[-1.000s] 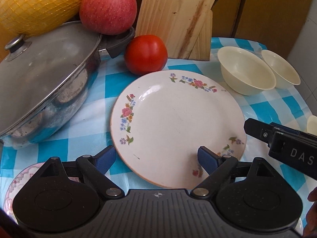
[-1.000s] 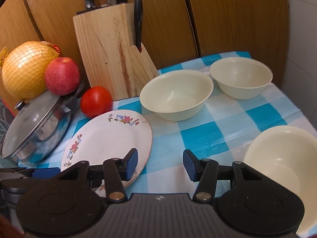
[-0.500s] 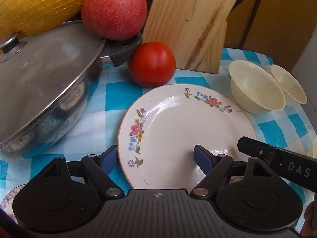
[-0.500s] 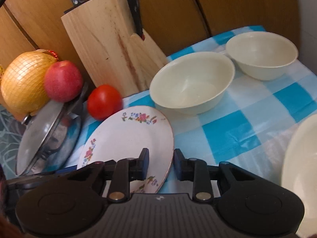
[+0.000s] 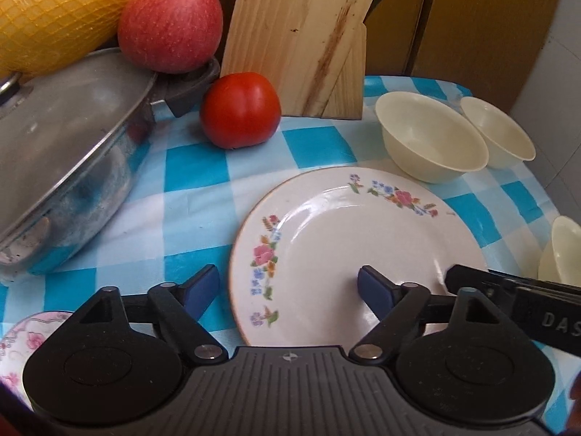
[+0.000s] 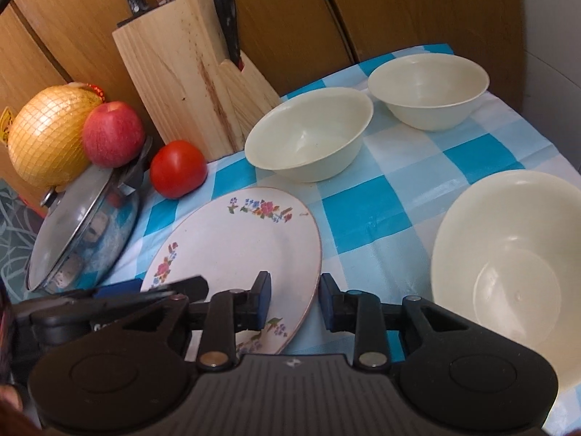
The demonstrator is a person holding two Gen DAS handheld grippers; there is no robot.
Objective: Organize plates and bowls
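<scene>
At the far left of the counter [image 5: 203, 167], under its blue-checked cloth, sit a lidded steel pot [image 5: 69, 152] with a red apple [image 5: 170, 23] on its handle, then a tomato [image 5: 240, 109] and a wooden knife block [image 6: 189, 83] behind. Nearer, a pink-patterned plate [image 5: 21, 338] peeks out at the lower left edge of the left wrist view.

Centre stage lies the floral plate [image 5: 348, 247], flat on the cloth. The left gripper [image 5: 288, 292] straddles its left rim, fingers [image 5: 201, 287] well apart, one off the plate over the cloth and the other above the plate's face, neither pressing on it; they have just been narrowing slightly. The right gripper [image 6: 295, 299] straddles the opposite, right rim, its fingers [image 6: 262, 299] close together but with a gap, having just reopened a little; the rim sits between them, seemingly unpinched.

Rightward stand two cream bowls [image 6: 308, 134] and [image 6: 428, 91] near the back, and a third cream bowl [image 6: 508, 265] at the front right.

The right gripper looks better placed: the rim runs straight through its gap, so closing there should catch the plate's edge.
</scene>
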